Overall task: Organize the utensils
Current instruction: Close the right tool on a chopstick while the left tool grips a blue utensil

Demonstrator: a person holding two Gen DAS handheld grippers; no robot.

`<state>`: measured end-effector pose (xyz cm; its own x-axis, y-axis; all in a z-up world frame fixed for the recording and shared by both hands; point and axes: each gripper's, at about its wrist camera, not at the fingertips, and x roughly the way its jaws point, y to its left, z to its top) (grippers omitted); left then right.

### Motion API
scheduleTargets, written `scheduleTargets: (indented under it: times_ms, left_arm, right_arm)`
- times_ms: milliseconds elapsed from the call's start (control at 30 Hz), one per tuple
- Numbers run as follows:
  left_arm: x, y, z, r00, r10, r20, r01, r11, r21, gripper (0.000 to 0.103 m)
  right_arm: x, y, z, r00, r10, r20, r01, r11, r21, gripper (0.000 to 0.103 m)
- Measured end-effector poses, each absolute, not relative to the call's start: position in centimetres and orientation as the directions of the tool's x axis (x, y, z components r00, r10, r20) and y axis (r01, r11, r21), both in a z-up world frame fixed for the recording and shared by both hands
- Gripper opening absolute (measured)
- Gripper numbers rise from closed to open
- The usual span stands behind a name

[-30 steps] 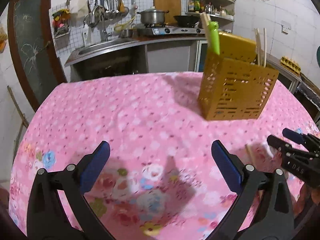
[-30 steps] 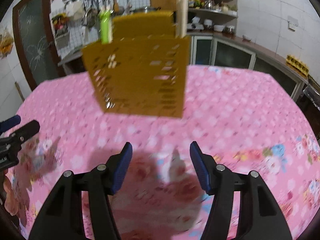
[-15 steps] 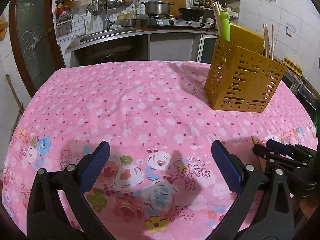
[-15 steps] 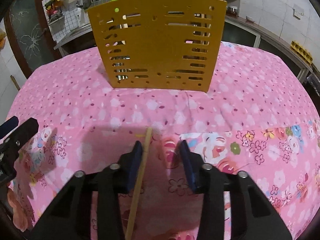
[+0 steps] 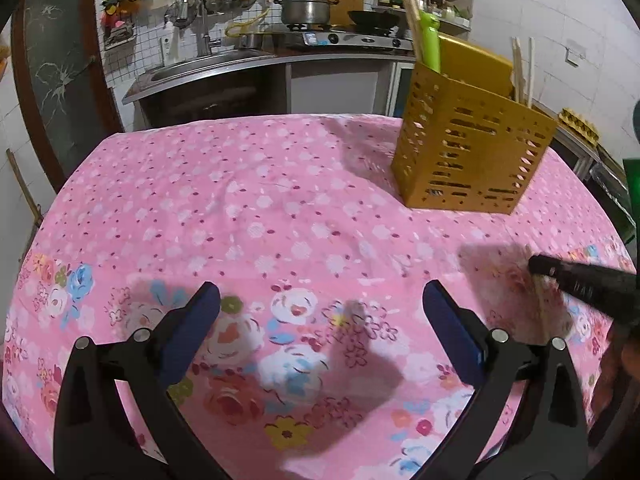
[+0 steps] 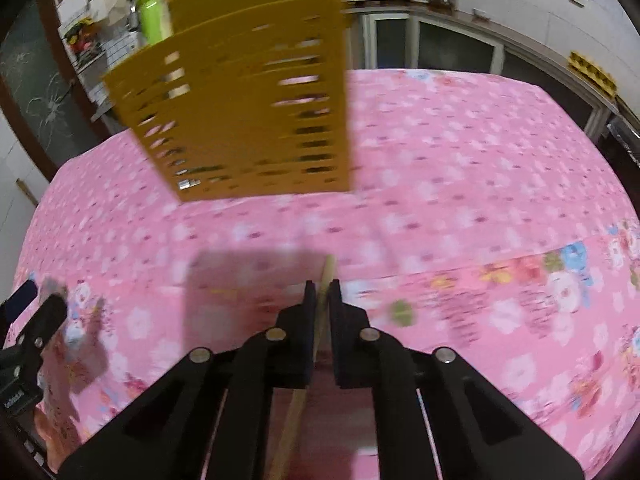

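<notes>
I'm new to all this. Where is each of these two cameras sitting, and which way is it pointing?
Left wrist: rides on the left gripper, looking over the pink tablecloth toward the yellow utensil holder; its open fingers show, plus the right gripper at the right edge.
Right wrist: rides on the right gripper, shut on a wooden chopstick, facing the holder.
Shared: holder, tablecloth, green utensil.

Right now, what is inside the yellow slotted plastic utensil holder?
Rising above the yellow slotted utensil holder: a green handle and pale wooden chopsticks. Their lower ends, and anything shorter, are hidden behind its walls.
</notes>
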<state>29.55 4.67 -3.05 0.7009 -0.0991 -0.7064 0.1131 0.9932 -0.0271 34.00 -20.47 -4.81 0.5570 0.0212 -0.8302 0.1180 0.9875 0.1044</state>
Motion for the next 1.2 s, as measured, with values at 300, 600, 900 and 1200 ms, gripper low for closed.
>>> scheduleTargets:
  times_ms: [300, 600, 900, 1200]
  left_arm:
    - [27.4, 1.6, -3.5, 0.65, -0.201, -0.733, 0.245, 0.968, -0.048, 0.098]
    - [22.9, -3.2, -5.7, 0.491, -0.385, -0.782, 0.578, 0.815, -0.038, 0.096]
    - [20.7, -7.4, -6.1, 0.392, -0.427, -0.815, 0.735, 0.679, -0.002, 0.041]
    - [23.3, -9.2, -6.3, 0.371, -0.351, -0.86, 0.712, 0.701, 0.021, 0.009]
  right_arm:
    - [32.0, -28.1, -5.0, 0.536, -0.034, -0.843, 0.189, 0.979, 0.08, 0.006]
    - [28.9, -31.7, -4.7, 0.547, -0.041, -0.836, 0.224, 0.969, 0.1, 0.006]
    - [28.2, -32.0, -4.5, 0.547, -0.052, -0.836, 0.225, 0.97, 0.087, 0.006]
    - [28.2, -31.5, -4.2, 0.54, -0.05, -0.84, 0.207, 0.975, 0.076, 0.006]
